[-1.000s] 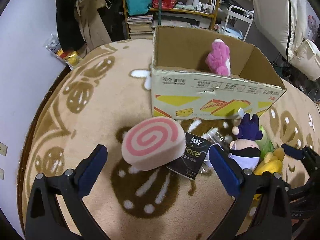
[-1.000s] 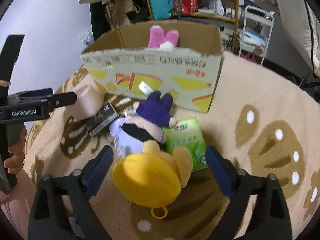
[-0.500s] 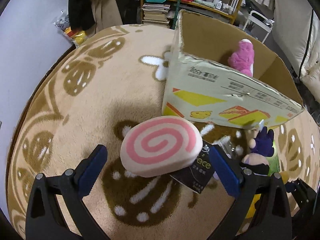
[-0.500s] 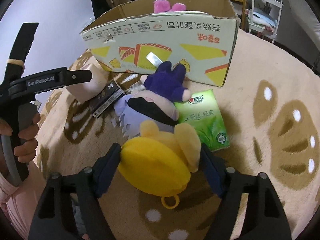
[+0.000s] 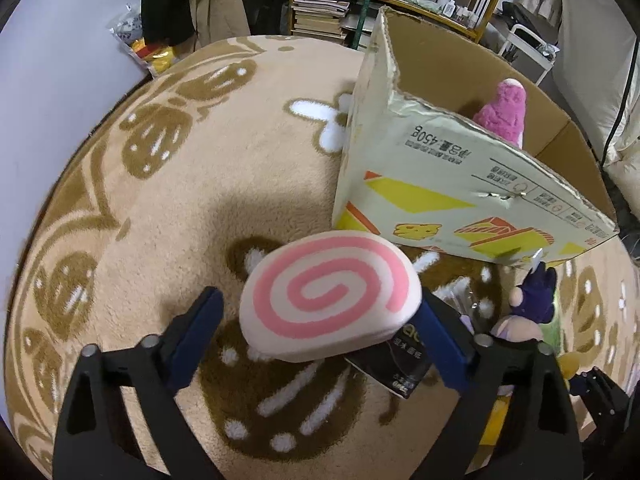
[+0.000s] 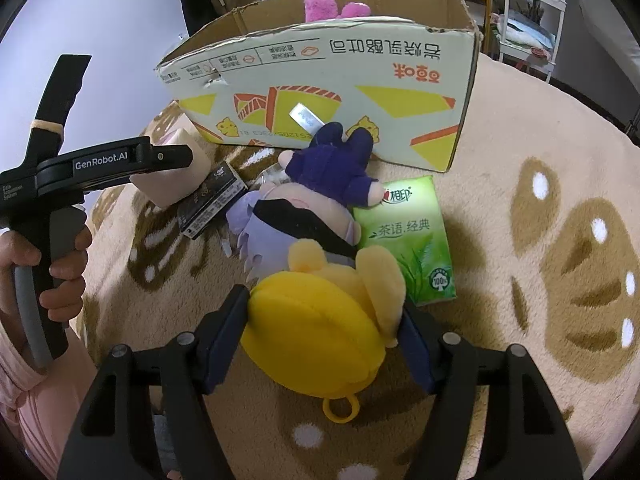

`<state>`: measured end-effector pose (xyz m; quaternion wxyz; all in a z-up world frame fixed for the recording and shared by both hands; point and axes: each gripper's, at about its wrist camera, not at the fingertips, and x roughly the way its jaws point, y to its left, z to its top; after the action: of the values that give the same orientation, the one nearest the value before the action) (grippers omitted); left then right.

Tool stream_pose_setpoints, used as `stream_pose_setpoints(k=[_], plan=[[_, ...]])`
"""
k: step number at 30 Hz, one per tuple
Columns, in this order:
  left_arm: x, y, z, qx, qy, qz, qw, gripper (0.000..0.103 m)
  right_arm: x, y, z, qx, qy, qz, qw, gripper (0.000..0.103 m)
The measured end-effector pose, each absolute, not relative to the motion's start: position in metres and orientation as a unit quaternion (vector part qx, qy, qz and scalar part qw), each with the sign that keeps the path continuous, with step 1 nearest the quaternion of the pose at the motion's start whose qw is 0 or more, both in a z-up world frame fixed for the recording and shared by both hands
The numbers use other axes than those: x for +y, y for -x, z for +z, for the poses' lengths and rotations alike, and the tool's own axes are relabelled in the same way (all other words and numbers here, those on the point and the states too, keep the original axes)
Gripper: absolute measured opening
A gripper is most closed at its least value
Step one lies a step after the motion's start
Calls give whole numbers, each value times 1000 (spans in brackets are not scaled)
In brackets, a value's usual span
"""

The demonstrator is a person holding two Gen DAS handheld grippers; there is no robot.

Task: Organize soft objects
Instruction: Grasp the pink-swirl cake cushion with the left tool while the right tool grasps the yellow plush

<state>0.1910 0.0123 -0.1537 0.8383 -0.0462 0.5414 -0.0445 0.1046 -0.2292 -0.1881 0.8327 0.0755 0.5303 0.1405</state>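
Pink-spiral cushion: the round, soft cream cushion with a pink swirl (image 5: 332,296) is lying on the carpet just in front of the box, its edge resting over a black tissue packet (image 5: 394,364); it is sitting between the fingers of the left claw (image 5: 320,338).
Left claw: its jaws have just been closing around the cushion; the right finger is touching the cushion's side, while a gap is showing at the left finger, so no grip is yet being made.
Yellow plush: the round yellow plush toy with a plastic ring loop (image 6: 316,336) is lying on the carpet nearest the right claw (image 6: 320,340), just beside a green tissue packet (image 6: 408,240).
Right claw: its jaws have just been closing, and both blue pads are now pressing on the sides of the yellow plush.
Purple-haired doll: a soft doll with a dark purple hat and a black band (image 6: 308,208) is lying untouched between the yellow plush and the box.
Pink plush: a fuzzy pink toy (image 5: 502,114) is already sitting inside the open cardboard box (image 5: 440,184).
Box: standing on the beige patterned carpet (image 5: 200,184), with room remaining inside.
Progress: judging by this layout, one soft toy is stowed and three are remaining outside; two of those are being taken up at once, and the doll is waiting its turn.
Non-soft clutter: whether the tissue packets belong in the box cannot be told.
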Motion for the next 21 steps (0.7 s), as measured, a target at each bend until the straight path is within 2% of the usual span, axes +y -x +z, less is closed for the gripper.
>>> stream_pose_setpoints(k=[2, 3, 8, 11, 21], plan=[[12, -190, -154, 542, 56, -57, 837, 76, -227, -106, -188, 532, -74, 140, 832, 74], [11, -190, -155, 541, 55, -60, 837, 75, -227, -106, -188, 532, -72, 139, 832, 73], [13, -187, -154, 534, 55, -60, 841, 57, -225, -105, -187, 531, -68, 144, 833, 69], [14, -182, -151, 531, 57, -57, 844, 51, -224, -104, -183, 531, -63, 145, 833, 68], [21, -156, -128, 497, 49, -44, 865, 49, -231, -88, -163, 506, -48, 108, 855, 68]])
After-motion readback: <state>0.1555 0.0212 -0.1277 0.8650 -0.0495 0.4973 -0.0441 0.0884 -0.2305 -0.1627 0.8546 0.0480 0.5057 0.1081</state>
